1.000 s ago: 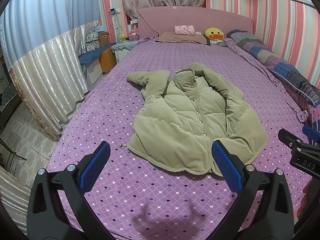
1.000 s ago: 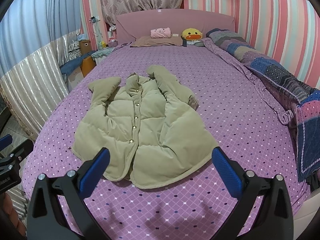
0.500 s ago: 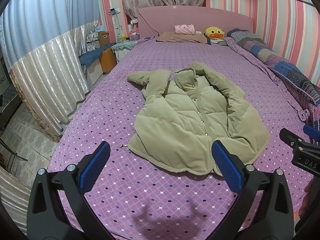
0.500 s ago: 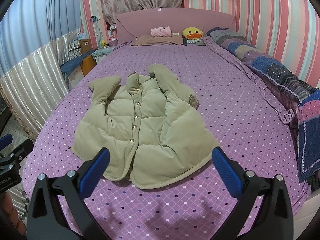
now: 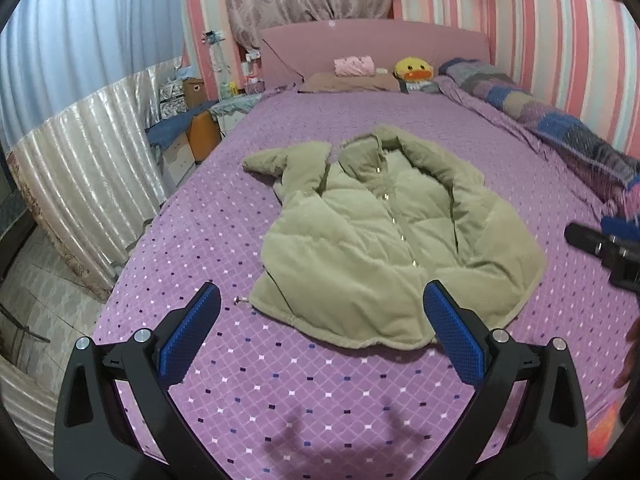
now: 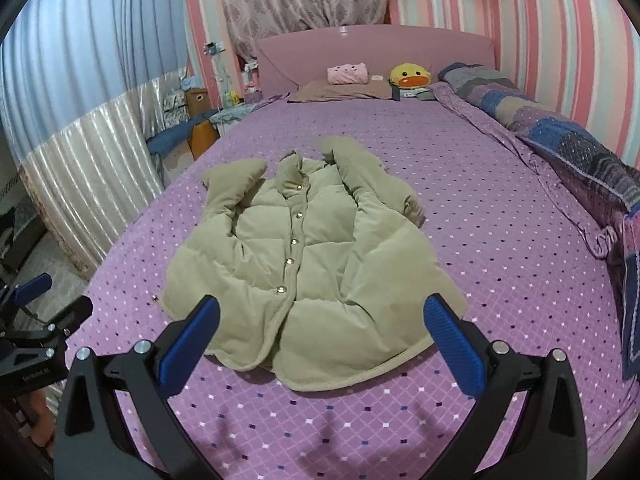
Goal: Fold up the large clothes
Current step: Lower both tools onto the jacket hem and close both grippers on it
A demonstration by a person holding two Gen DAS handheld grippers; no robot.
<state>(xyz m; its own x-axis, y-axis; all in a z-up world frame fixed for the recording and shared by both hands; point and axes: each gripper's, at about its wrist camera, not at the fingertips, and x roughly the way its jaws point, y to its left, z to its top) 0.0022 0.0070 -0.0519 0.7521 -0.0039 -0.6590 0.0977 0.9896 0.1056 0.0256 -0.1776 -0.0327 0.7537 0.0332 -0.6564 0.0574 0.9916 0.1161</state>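
Note:
An olive-green puffer jacket point(image 5: 384, 240) lies face up on the purple dotted bedspread point(image 5: 280, 380), buttoned, collar toward the headboard, both sleeves folded in over its sides. It also shows in the right wrist view point(image 6: 304, 264). My left gripper point(image 5: 320, 332) is open and empty, held above the bed just short of the jacket's hem, toward its left corner. My right gripper point(image 6: 320, 336) is open and empty, over the hem at the jacket's near edge. The right gripper's body point(image 5: 604, 244) shows at the right edge of the left wrist view.
A patchwork quilt point(image 6: 576, 152) is bunched along the bed's right side. A pillow point(image 6: 344, 90), a pink plush point(image 6: 347, 74) and a yellow duck plush point(image 6: 410, 76) lie at the pink headboard point(image 6: 400, 46). Curtains point(image 5: 84, 184) and a bedside cabinet point(image 5: 200, 136) stand left of the bed.
Both grippers have moved slightly forward toward the jacket's hem. The jacket has not moved and both grippers stay open.

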